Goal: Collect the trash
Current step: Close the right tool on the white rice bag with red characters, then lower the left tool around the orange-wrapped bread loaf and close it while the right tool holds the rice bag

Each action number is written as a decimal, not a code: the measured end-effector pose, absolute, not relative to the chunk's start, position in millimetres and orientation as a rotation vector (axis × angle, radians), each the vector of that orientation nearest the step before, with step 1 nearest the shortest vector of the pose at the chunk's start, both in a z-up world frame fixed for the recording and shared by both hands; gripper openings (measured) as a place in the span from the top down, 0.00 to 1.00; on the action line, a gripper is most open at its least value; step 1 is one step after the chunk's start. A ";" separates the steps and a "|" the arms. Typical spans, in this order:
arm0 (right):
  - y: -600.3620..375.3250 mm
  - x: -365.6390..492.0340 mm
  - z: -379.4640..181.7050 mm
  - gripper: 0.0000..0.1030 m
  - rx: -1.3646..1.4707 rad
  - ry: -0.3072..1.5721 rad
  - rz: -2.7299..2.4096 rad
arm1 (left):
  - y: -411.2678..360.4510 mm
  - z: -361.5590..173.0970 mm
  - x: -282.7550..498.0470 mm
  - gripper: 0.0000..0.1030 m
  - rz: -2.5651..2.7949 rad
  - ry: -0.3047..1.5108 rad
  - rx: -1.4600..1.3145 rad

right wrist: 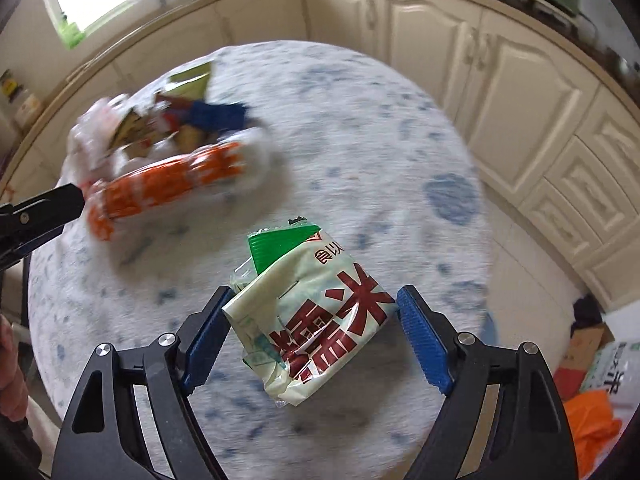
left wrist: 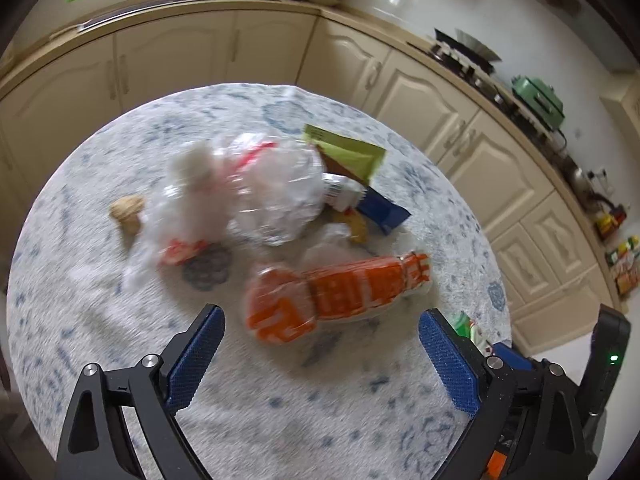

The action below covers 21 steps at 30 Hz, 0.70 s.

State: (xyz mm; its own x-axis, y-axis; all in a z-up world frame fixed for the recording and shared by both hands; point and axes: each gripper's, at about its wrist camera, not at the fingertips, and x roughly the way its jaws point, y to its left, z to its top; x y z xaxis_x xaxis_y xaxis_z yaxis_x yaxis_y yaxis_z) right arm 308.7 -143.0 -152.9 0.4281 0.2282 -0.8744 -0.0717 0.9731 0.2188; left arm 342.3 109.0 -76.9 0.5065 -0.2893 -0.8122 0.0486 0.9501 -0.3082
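Your right gripper (right wrist: 312,330) holds a pale rice bag (right wrist: 308,320) between its fingers, lifted above the bench (right wrist: 360,120), so one piece looks collected. Your left gripper (left wrist: 320,356) stands wide and empty, fingers just short of the orange wrapper (left wrist: 336,292). Most trash is left: the orange wrapper, clear plastic bag (left wrist: 264,192), green packet (left wrist: 348,152), blue packet (left wrist: 384,212) and a nutshell (left wrist: 127,213) lie heaped mid-bench; no bin in view.

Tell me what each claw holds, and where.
Left claw holds nothing, open. Right claw grips the green-and-white rice bag by its side edges.
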 end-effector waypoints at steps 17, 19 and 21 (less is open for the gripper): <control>-139.7 336.1 -157.2 0.17 0.121 1.093 0.178 | 63.1 -109.0 378.2 0.36 -0.172 0.980 0.043; -139.9 335.0 -156.5 0.17 0.123 1.091 0.176 | 66.4 -106.8 366.0 0.51 -0.143 0.973 0.060; -139.8 333.6 -156.3 0.17 0.125 1.090 0.170 | 67.7 -104.1 353.3 0.58 -0.155 0.974 0.046</control>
State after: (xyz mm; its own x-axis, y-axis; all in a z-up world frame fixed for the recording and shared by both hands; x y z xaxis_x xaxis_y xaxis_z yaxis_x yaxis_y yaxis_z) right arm 333.6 -139.7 -156.3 0.4516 0.1987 -0.8698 -0.0762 0.9799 0.1843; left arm 353.3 67.7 -104.1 0.5515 -0.1107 -0.8268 0.1517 0.9879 -0.0311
